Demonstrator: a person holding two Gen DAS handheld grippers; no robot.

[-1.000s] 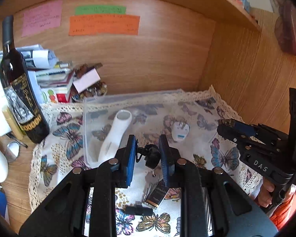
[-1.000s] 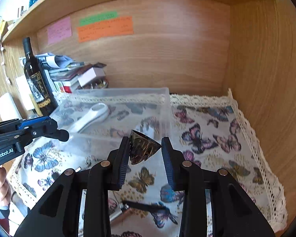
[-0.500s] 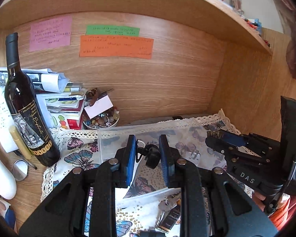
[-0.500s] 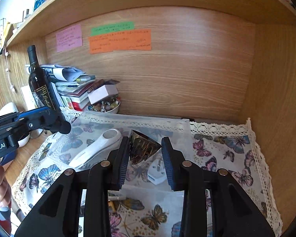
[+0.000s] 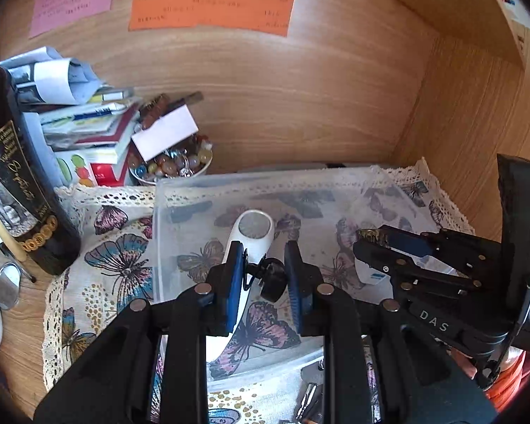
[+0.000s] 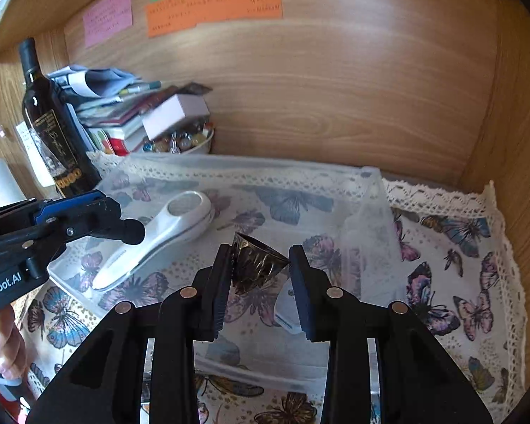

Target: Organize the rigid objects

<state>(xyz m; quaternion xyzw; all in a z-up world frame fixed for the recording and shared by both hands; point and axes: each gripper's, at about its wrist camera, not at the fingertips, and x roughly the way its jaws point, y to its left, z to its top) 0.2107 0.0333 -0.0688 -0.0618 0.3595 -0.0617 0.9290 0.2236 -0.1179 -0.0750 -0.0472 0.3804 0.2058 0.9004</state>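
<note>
Both grippers hover over the clear plastic bin (image 6: 367, 190); the left gripper (image 5: 263, 274) is clamped on a small black knobbed piece (image 5: 270, 279), the right gripper (image 6: 261, 270) on a dark, embossed metal cone (image 6: 256, 265); a white handheld device (image 6: 159, 240) and a white plug (image 6: 286, 309) lie in the bin beneath; a wine bottle (image 6: 49, 120), stacked books (image 6: 120, 113) and a bead bowl (image 6: 183, 141) crowd the left rear corner.

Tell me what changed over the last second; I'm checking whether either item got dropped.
Neither dropped. Both hand-held grippers moved forward over the clear bin: the left still clamps the black key fob, the right the dark metallic cone. The white handheld device stayed put.
</note>
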